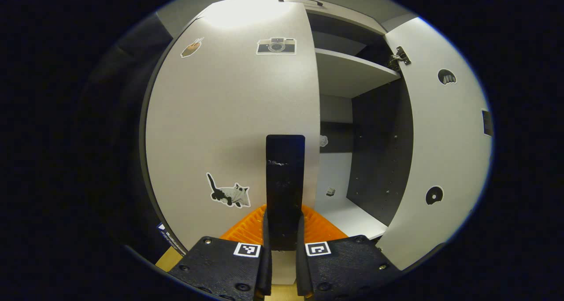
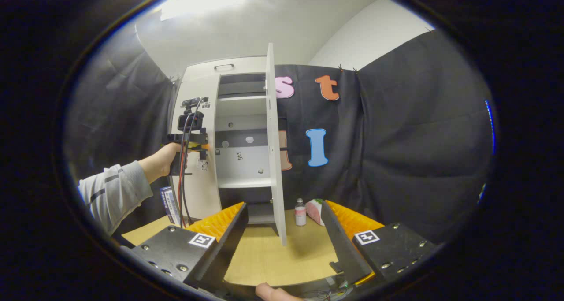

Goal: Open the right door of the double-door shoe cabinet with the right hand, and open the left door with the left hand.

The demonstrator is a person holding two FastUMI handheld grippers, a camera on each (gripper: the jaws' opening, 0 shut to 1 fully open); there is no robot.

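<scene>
The white shoe cabinet (image 2: 229,69) stands at the back of a wooden table (image 2: 264,257). Its right door (image 1: 440,138) is swung wide open, and in the right gripper view this right door (image 2: 274,151) shows edge-on. The left door (image 1: 229,116), with cat and camera stickers, still covers its half. My left gripper (image 1: 284,224) is shut on that door's black vertical handle (image 1: 285,173). Farther off, a hand holds the left gripper (image 2: 190,138) against the left door (image 2: 196,89). My right gripper (image 2: 283,204) is open, back from the cabinet, holding nothing.
White shelves (image 1: 352,74) and a dark inner side wall (image 1: 379,151) show inside the cabinet. A small bottle (image 2: 300,212) and a pink packet (image 2: 313,210) stand on the table right of the open door. A blue-and-white box (image 2: 166,204) leans left of the cabinet.
</scene>
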